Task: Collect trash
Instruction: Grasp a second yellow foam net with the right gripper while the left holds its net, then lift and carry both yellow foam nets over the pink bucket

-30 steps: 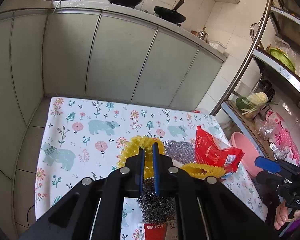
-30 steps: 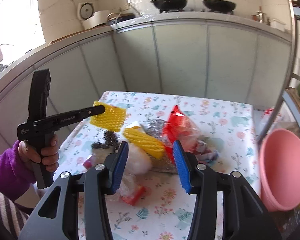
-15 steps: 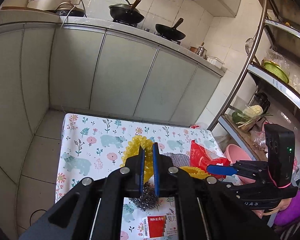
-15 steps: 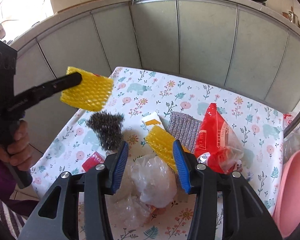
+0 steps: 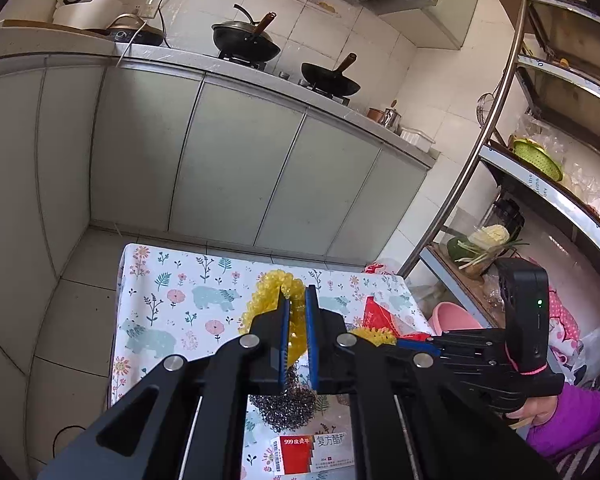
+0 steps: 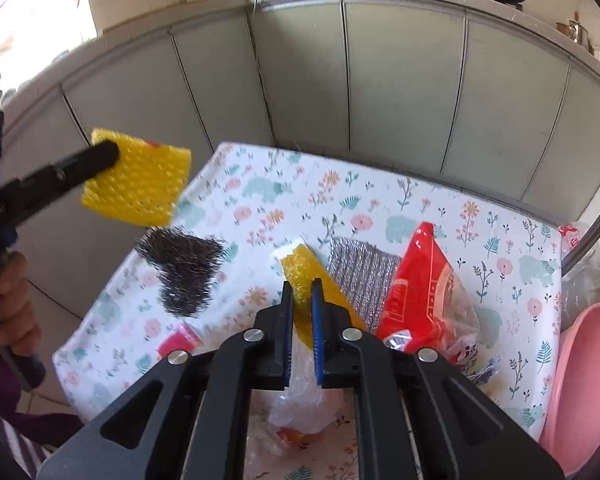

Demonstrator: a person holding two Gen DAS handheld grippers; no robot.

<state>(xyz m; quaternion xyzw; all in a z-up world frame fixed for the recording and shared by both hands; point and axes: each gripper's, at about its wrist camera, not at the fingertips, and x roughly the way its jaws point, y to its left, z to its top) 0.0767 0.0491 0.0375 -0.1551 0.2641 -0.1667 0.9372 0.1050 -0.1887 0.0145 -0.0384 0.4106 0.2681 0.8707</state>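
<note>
We see the left gripper pinching a yellow foam fruit net, held in the air above the left edge of the floral, bear-printed tablecloth. The right gripper is clamped on a second yellow foam net lying mid-cloth, between a dark steel-wool scourer and a silver mesh pad; a red plastic wrapper lies just beyond the pad.
</note>
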